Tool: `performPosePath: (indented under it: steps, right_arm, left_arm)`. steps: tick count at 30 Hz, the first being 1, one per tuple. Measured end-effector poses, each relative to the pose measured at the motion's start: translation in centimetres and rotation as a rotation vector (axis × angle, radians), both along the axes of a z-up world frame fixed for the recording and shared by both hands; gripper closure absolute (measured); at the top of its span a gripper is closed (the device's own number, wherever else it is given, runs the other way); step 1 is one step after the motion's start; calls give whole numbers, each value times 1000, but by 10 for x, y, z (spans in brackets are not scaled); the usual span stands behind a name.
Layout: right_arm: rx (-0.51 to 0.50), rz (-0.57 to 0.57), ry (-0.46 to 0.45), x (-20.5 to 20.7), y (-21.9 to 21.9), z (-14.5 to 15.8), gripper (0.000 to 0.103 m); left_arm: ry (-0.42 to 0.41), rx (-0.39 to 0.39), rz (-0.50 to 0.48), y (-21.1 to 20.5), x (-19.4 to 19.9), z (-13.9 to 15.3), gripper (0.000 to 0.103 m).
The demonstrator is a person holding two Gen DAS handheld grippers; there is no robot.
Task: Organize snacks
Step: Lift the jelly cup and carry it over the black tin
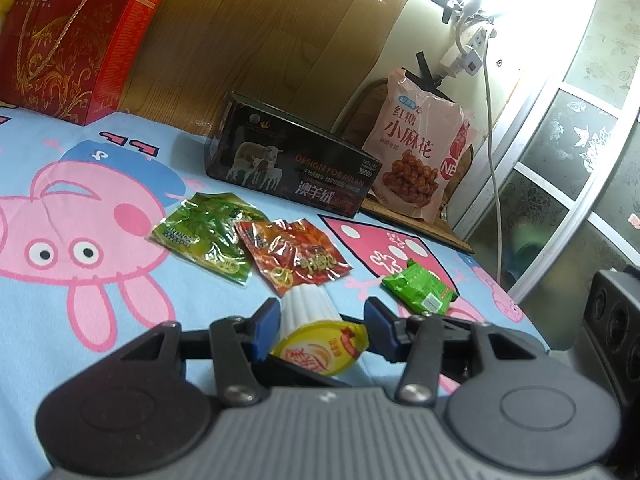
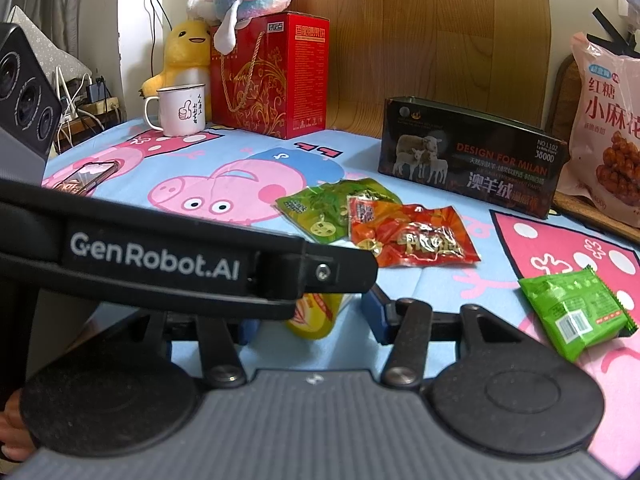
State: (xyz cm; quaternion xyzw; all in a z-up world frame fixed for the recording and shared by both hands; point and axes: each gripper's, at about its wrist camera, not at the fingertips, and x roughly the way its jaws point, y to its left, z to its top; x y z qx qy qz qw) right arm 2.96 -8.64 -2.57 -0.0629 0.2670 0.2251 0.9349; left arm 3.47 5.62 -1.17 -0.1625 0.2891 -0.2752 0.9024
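A white ribbed jelly cup with a yellow lid [image 1: 316, 332] lies on its side on the pig-print cloth, between the blue pads of my open left gripper [image 1: 322, 320]; whether the pads touch it I cannot tell. In the right wrist view the cup [image 2: 316, 314] lies between my right gripper's open fingers [image 2: 310, 316], partly hidden by the left gripper's black arm [image 2: 160, 256]. Beyond lie a green snack packet [image 1: 208, 236], a red snack packet [image 1: 294, 254] overlapping it, and a small green wrapped biscuit [image 1: 418, 290]. The same packets show in the right wrist view: green [image 2: 332, 210], red [image 2: 412, 234], biscuit [image 2: 576, 314].
A dark open box with sheep print [image 1: 288, 166] stands at the back, a pink bag of fried twists [image 1: 420, 152] beside it. A red gift box [image 2: 272, 80], plush toys [image 2: 188, 56], an enamel mug [image 2: 180, 110] and a phone [image 2: 86, 176] are at the left.
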Motion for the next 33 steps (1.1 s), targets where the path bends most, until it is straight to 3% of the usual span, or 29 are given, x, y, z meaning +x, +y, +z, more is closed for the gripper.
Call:
performPosePath:
  steps: [9,14,19,24,26,29,33]
  right_arm:
    - [70,-14,-20,-3,-11,4,50]
    - [112,-31,-46,13,-21,19,53]
    - [143,-57,-69,62,-36,51,53]
    - [104,-67,-112,131,-42,79,52]
    - [99,-74,-115,160,-44,82,51]
    - [94,-82,-75,206,-50,77,43]
    - [162,-121,-24,211,-86,67,43]
  left_arm:
    - [-8,28,6,-10,2,18,58]
    - [-6,1,-31,-17,38,49,58]
    - [-65,31,-39,-37,92,80,59]
    - [-88,59,-5,-56,165,103,56]
    - [-52,52,18,-61,200,102,46]
    - [10,67,71,-61,237,92,44]
    - [32,32,83,-36,235,80,45]
